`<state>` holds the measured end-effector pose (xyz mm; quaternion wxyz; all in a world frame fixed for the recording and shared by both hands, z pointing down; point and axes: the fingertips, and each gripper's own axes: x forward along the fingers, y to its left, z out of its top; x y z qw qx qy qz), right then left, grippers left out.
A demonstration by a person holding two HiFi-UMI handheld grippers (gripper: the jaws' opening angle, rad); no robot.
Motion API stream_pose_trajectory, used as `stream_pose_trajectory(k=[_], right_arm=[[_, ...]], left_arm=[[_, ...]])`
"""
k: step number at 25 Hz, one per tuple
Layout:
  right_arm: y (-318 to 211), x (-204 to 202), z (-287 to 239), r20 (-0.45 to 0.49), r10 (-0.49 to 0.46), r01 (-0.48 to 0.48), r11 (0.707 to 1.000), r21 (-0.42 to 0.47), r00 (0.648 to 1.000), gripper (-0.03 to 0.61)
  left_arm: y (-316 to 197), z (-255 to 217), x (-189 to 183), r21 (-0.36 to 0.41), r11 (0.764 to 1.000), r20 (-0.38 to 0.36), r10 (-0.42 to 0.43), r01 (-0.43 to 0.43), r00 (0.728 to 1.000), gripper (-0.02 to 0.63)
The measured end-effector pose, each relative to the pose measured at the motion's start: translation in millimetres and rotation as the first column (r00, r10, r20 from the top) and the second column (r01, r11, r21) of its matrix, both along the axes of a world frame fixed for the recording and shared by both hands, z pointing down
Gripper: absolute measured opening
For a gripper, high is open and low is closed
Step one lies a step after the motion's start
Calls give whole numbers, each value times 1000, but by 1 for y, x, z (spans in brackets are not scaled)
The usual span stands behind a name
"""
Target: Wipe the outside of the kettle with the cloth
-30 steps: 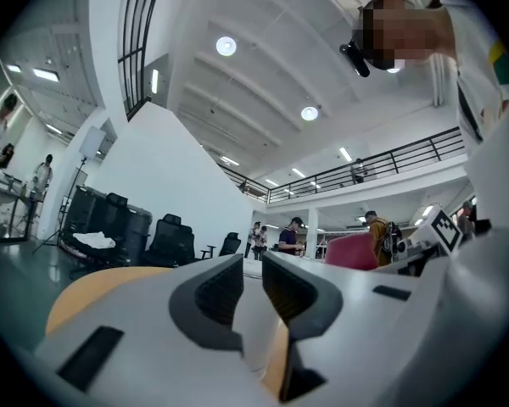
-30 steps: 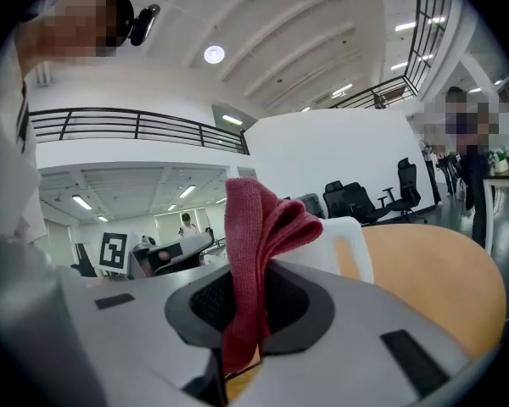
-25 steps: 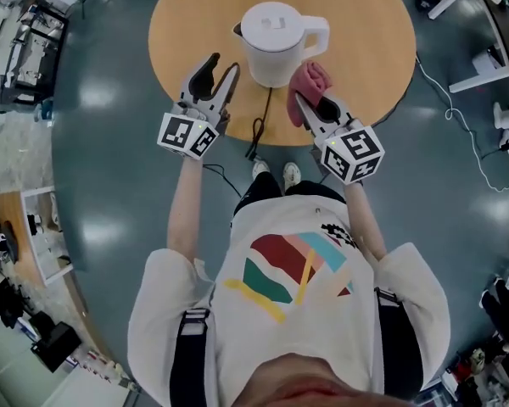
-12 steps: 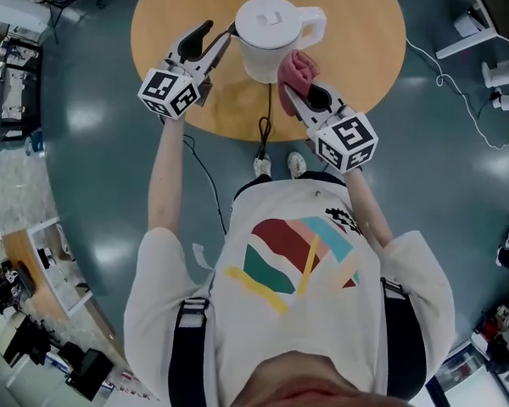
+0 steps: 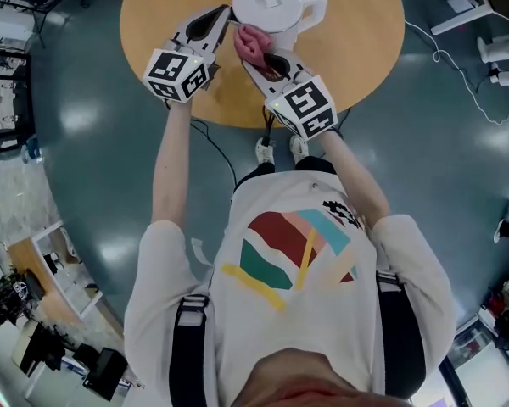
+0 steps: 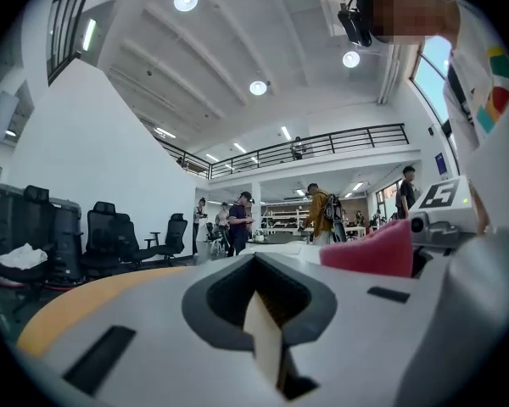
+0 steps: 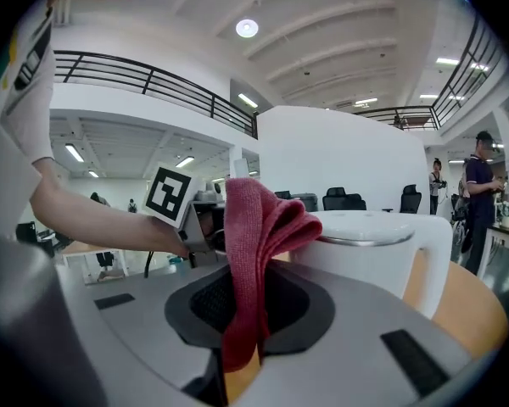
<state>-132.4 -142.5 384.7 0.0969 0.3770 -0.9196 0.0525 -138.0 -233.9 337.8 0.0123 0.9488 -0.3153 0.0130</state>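
A white kettle (image 5: 276,2) stands on the round wooden table (image 5: 348,49), its handle to the right. My right gripper (image 5: 254,58) is shut on a pink-red cloth (image 5: 253,39), which lies against the kettle's near left side. In the right gripper view the cloth (image 7: 254,227) stands up between the jaws of that gripper (image 7: 242,346), with the kettle (image 7: 369,244) just behind. My left gripper (image 5: 226,13) sits at the kettle's left side. Its jaws have just been closing and meet with nothing seen between them (image 6: 263,329).
A black power cord (image 5: 263,130) hangs over the table's near edge towards the floor. White furniture legs (image 5: 483,32) and a thin cable (image 5: 445,58) lie on the floor to the right. Racks and equipment (image 5: 8,58) line the left side.
Both grippers moved farther onto the table towards the kettle. The right one swung left, carrying the cloth from the kettle's right front to its left front. The left jaws went from open to shut.
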Motion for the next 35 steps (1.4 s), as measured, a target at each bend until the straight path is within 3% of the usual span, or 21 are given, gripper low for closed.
stream_pose_trajectory(k=[8,17,35], right_arm=[[-27,-7,9,-5,104,-104,994,-20,995,47],[-25,-3,4,-14,137,-137,991,-10,991,48],[-14,88,8,65,226,-223,973,-53,972,48]], left_arm=[[-1,-1,2,5,1000,23,-14,14,1000,43],[3,-6,1,17,999,14,-30,29,999,43],[3,-7,1,18,998,3,-65,65,998,43]])
